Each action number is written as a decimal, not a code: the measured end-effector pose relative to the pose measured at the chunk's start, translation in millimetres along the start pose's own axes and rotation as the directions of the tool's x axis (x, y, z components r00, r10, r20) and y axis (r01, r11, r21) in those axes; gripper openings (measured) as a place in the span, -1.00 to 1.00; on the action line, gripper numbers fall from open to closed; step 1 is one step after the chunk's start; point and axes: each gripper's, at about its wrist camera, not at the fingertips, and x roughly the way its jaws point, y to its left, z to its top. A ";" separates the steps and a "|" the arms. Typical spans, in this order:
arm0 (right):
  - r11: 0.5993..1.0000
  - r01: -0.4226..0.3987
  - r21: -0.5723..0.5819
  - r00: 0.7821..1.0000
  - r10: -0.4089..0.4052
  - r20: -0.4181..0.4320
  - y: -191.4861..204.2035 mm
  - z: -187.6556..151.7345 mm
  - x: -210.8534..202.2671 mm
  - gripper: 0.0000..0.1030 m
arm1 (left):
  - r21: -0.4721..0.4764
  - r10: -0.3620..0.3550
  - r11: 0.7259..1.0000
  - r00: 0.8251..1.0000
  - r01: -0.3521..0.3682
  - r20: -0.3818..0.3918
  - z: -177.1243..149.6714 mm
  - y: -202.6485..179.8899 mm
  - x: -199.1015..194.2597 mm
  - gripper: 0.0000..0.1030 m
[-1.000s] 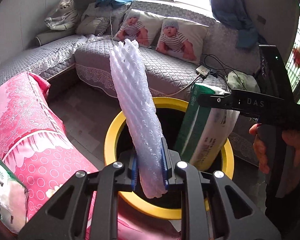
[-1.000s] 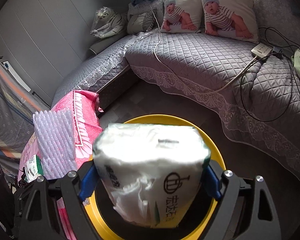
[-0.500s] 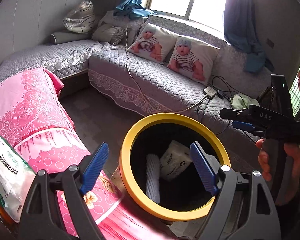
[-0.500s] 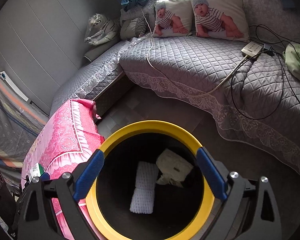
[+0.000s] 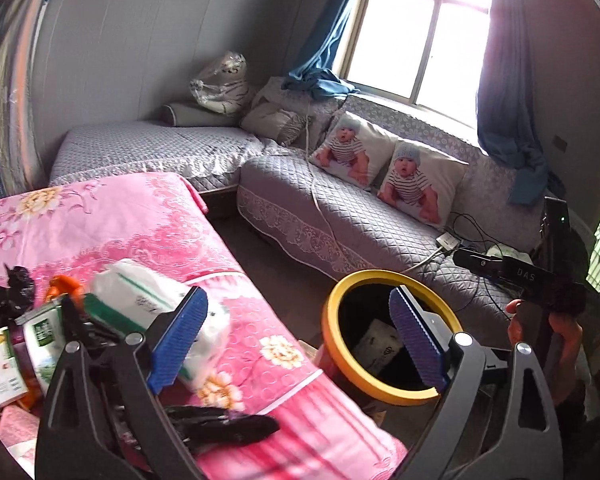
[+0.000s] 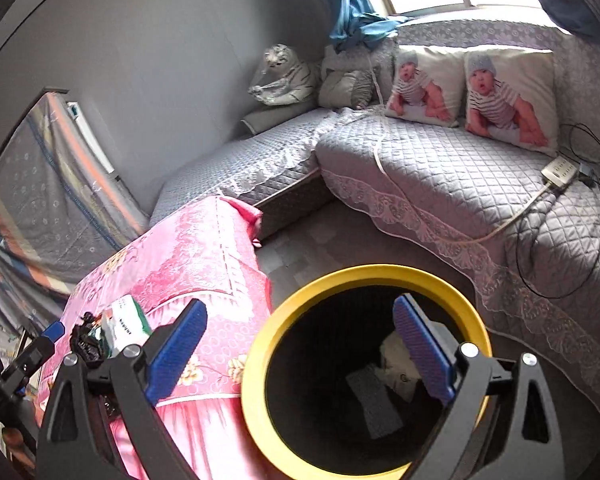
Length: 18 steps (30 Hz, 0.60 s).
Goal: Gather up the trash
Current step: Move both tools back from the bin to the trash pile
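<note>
A black bin with a yellow rim point(image 5: 340, 300) point(image 6: 364, 274) stands on the floor beside a pink-covered table point(image 5: 140, 232) point(image 6: 196, 256). Inside lie a white tissue pack point(image 5: 374, 344) point(image 6: 396, 360) and a white foam wrap point(image 6: 374, 402). My left gripper point(image 5: 296, 340) is open and empty above the table's edge, left of the bin. My right gripper point(image 6: 300, 350) is open and empty over the bin's left rim; it shows in the left wrist view point(image 5: 476, 262). More trash lies on the table: a white and green tissue pack point(image 5: 152, 300) point(image 6: 126, 324), black scraps point(image 5: 8, 292), small packets point(image 5: 4, 356).
A grey quilted sofa point(image 5: 340, 216) point(image 6: 440, 168) wraps round behind the bin, with two baby-print cushions point(image 5: 384, 172), a power strip point(image 6: 560, 170) and cables. Bare floor point(image 6: 300, 240) lies between sofa and table. A black bag scrap point(image 5: 224, 426) lies at the table's near edge.
Both grippers opened and dropped the foam wrap and the tissue pack into the bin. The left gripper then swung left and up over the table. The right gripper rose slightly.
</note>
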 end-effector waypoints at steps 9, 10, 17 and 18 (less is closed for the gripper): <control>0.960 -0.198 -0.197 0.979 0.185 -0.083 96.5 -20.2 23.4 0.76 | -0.030 0.309 0.951 0.951 -0.308 0.018 -57.3 84.3 -118.1 0.81; 0.955 -0.218 -0.200 0.975 0.203 -0.093 105.0 -22.2 25.8 0.76 | -0.035 0.334 0.942 0.943 -0.334 -0.001 -64.3 91.3 -125.3 0.81; 0.924 -0.295 -0.244 0.953 0.267 -0.142 153.6 -30.7 39.0 0.76 | -0.048 0.425 0.899 0.894 -0.435 -0.138 -107.2 135.3 -124.7 0.81; 0.920 -0.302 -0.251 0.951 0.272 -0.147 158.9 -31.3 39.7 0.76 | -0.059 0.421 0.899 0.894 -0.434 -0.152 -110.0 141.1 -121.5 0.81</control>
